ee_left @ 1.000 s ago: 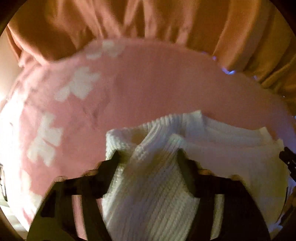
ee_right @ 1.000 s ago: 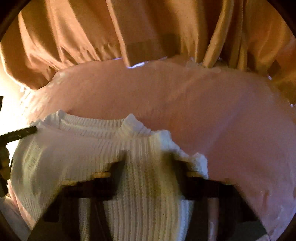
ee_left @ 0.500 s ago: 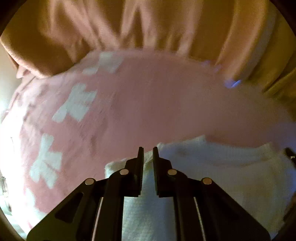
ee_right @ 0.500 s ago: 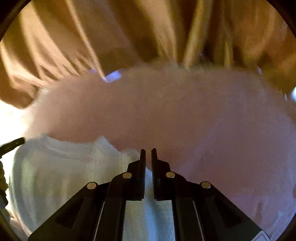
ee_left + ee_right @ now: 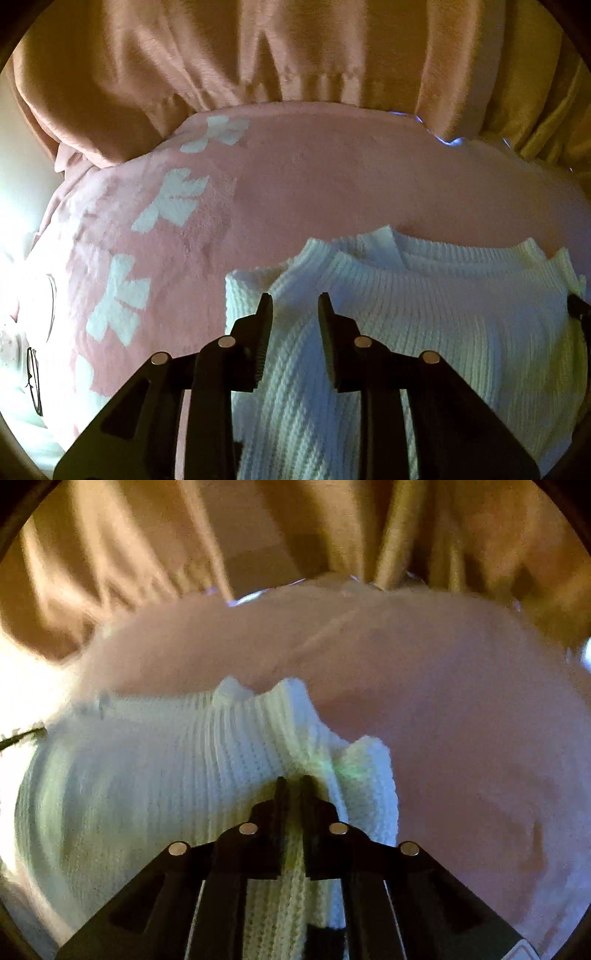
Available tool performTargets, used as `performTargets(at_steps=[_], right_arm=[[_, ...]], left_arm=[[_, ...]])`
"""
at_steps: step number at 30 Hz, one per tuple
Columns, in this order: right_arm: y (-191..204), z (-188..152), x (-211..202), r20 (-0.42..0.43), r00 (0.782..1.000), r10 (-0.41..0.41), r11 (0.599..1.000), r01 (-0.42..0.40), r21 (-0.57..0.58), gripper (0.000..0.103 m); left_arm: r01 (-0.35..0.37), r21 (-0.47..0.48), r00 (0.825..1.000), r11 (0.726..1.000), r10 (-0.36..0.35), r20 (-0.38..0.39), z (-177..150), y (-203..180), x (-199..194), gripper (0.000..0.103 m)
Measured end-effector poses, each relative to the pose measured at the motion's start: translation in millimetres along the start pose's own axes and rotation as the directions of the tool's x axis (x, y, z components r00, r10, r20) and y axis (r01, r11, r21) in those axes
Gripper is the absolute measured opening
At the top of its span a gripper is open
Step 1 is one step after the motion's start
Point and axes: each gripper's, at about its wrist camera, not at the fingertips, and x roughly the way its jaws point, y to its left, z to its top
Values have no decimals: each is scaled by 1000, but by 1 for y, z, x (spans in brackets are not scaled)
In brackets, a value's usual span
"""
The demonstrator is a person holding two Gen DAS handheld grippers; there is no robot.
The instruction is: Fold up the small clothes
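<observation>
The left gripper (image 5: 295, 306) stood parted over the white sweater (image 5: 424, 332); the right gripper (image 5: 293, 788) pinched its lower-centre edge, pink blanket (image 5: 461, 720) beyond.

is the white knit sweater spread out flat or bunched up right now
Bunched up. The white knit sweater rises in ridges where the right gripper pinches it, and its collar edge overlaps in layers on the pink blanket.

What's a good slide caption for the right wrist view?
Right gripper pinches a ridge of the white knit sweater on a pink blanket, tan curtain behind.
</observation>
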Motion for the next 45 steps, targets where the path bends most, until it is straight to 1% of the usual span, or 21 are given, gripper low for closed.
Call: performTargets(at_steps=[3,5,7,10,11,12,13,14,18,20,23,26,28,31,33,35,39,42,43,44,45], right_arm=[[4,3,-16,34,999,18,999,-19,27,18],[13,8,-25,67,998,-3,1000,3,-3,59],[17,17,-23,93,995,-38,999,41,-30,67],[12,31,-1,57,997,-57,998,60,-38,67],[11,35,9,37,998,-60,997,61,-42,61],[12,37,17,22,998,-57,997,58,-53,51],[13,35,21,6,999,-39,998,39,-57,15],[12,37,24,-10,1000,-15,999,14,-50,8],[14,49,1,102,994,-41,996,48,-70,8],[5,56,8,78,996,-49,997,53,-55,8],[-7,52,42,-55,996,-71,996,69,-49,13],[-5,45,10,35,999,-39,999,40,-15,17],[10,32,-27,102,995,9,1000,-6,-28,18],[40,8,-50,99,992,80,993,-71,-90,18],[70,-12,-53,60,990,130,983,-121,-141,18],[96,-26,-49,13,981,191,966,-186,-177,18],[143,-40,-24,-60,970,236,944,-244,-224,18],[165,-43,20,-142,978,153,946,-186,-264,16],[166,-45,26,-128,981,148,945,-179,-273,14],[166,-43,28,-109,982,155,947,-179,-267,14],[165,-42,29,-116,980,159,950,-184,-251,14]], left_arm=[[-1,9,1000,1000,1,-10,-7,-2,-1,26],[-3,16,1000,1000,3,-12,-11,-3,-2,32],[-7,18,1000,1000,7,-10,-16,-3,-4,36],[6,12,1000,1000,-6,-15,-25,0,-7,38],[11,11,1000,1000,-11,-19,-27,2,-6,38],[15,10,1000,1000,-15,-20,-31,2,-7,40],[18,11,1000,1000,-18,-21,-34,3,-7,43],[21,15,1000,1000,-20,-21,-39,3,-8,43],[15,24,1000,1000,-15,-9,-49,5,-7,47],[36,11,999,999,-36,1,-51,7,-7,53],[59,-20,998,998,-59,8,-55,13,-7,54],[121,-98,993,988,-119,29,-59,32,-17,60],[136,-163,991,977,-133,33,-64,47,-20,75],[158,-272,986,949,-165,-1,-76,73,-9,76],[191,-387,970,902,-235,-69,-88,90,14,76],[233,-461,952,856,-297,-71,-93,98,23,79],[230,-437,956,869,-286,-65,-92,92,24,79],[244,-416,955,876,-292,-56,-92,88,21,67],[262,-412,950,873,-308,-49,-91,87,21,53],[300,-419,937,857,-347,-39,-91,86,21,45],[336,-435,922,836,-385,-28,-92,86,22,30]])
